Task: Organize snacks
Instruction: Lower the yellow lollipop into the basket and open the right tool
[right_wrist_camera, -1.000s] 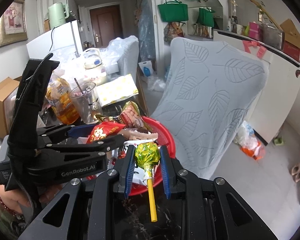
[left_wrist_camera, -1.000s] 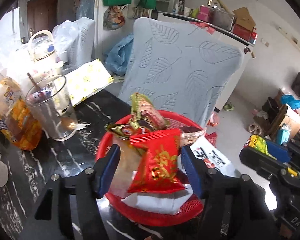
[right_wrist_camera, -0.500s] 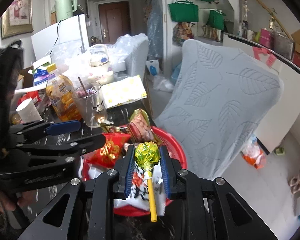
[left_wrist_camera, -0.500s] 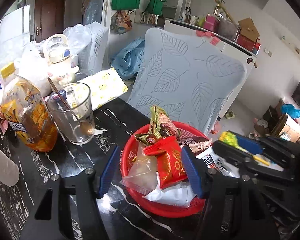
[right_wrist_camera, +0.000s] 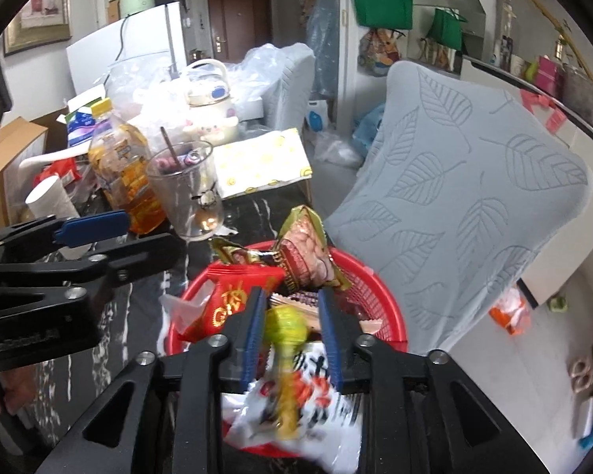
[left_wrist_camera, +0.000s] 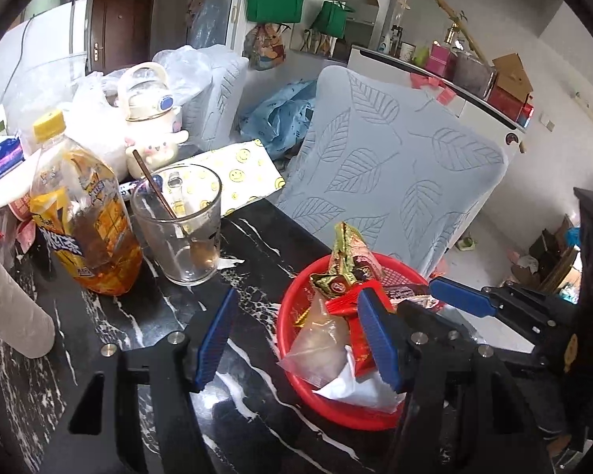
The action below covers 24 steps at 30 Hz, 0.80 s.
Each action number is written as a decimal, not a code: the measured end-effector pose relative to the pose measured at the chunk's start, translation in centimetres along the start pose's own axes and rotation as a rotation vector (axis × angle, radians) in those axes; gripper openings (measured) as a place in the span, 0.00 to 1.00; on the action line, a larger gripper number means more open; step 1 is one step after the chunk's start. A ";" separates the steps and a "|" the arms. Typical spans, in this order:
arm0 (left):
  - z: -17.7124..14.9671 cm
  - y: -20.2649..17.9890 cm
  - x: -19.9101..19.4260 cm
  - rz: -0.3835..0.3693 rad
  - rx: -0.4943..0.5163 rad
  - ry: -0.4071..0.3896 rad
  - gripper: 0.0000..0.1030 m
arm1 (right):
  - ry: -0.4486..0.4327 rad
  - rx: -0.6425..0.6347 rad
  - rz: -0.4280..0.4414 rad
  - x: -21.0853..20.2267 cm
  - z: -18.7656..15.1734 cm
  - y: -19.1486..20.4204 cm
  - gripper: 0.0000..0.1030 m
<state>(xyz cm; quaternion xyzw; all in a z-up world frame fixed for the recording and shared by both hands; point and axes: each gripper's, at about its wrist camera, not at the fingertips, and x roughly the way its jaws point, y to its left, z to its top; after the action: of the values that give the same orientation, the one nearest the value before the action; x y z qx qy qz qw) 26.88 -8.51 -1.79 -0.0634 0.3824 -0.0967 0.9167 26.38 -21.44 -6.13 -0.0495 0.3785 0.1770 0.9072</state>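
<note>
The right gripper (right_wrist_camera: pixel 290 328) is held over the red basket (right_wrist_camera: pixel 379 296), and its jaws are opening. A lollipop (right_wrist_camera: pixel 286 330) in a yellow-green wrapper is seen between the blue pads (right_wrist_camera: pixel 253 328), blurred, with gaps on both sides; the pads no longer press on it. Directly beneath the lollipop a white snack packet (right_wrist_camera: pixel 316 407) with red print is spread across the near part of the basket. Just ahead and to the left of the pads a red packet (right_wrist_camera: pixel 237 296) is propped, and beyond the fingertips a gold-edged packet (right_wrist_camera: pixel 308 252) is stood upright at the far rim.

The left gripper (left_wrist_camera: pixel 296 335) is held with its jaws spread and nothing between them. The black marbled tabletop (left_wrist_camera: pixel 170 296) is seen between its fingers, and the right-hand pad (left_wrist_camera: pixel 375 339) is seen in front of the left part of the basket (left_wrist_camera: pixel 296 304). A clear cellophane bag (left_wrist_camera: pixel 320 339) and the red packet (left_wrist_camera: pixel 355 316) are seen just inside that rim, with the white packet (left_wrist_camera: pixel 355 391) nearest the tool.

Ahead and to the left of the left gripper a glass cup (left_wrist_camera: pixel 180 221) with a spoon in it is placed, and just beside it, further left, a bottle (left_wrist_camera: pixel 83 217) of amber drink. A white paper roll (left_wrist_camera: pixel 8 308) is seen at the far left. Beyond the basket a chair (left_wrist_camera: pixel 395 173) with a leaf-patterned grey cover is set against the table edge.
</note>
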 end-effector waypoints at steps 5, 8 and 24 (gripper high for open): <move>-0.1 -0.4 -0.1 0.006 0.019 -0.002 0.60 | -0.004 0.014 -0.006 -0.2 0.1 -0.2 0.40; -0.1 -0.7 -0.2 0.005 0.028 -0.005 0.60 | -0.014 0.015 -0.031 -0.8 0.0 -0.4 0.40; -0.8 -3.7 -2.5 0.019 0.122 -0.037 0.60 | -0.051 0.080 -0.092 -4.5 -1.1 -1.8 0.40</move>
<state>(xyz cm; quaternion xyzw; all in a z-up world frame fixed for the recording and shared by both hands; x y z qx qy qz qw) 24.14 -11.55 0.10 -0.0054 0.3596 -0.1097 0.9266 23.36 -24.59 -3.84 -0.0260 0.3594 0.1209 0.9250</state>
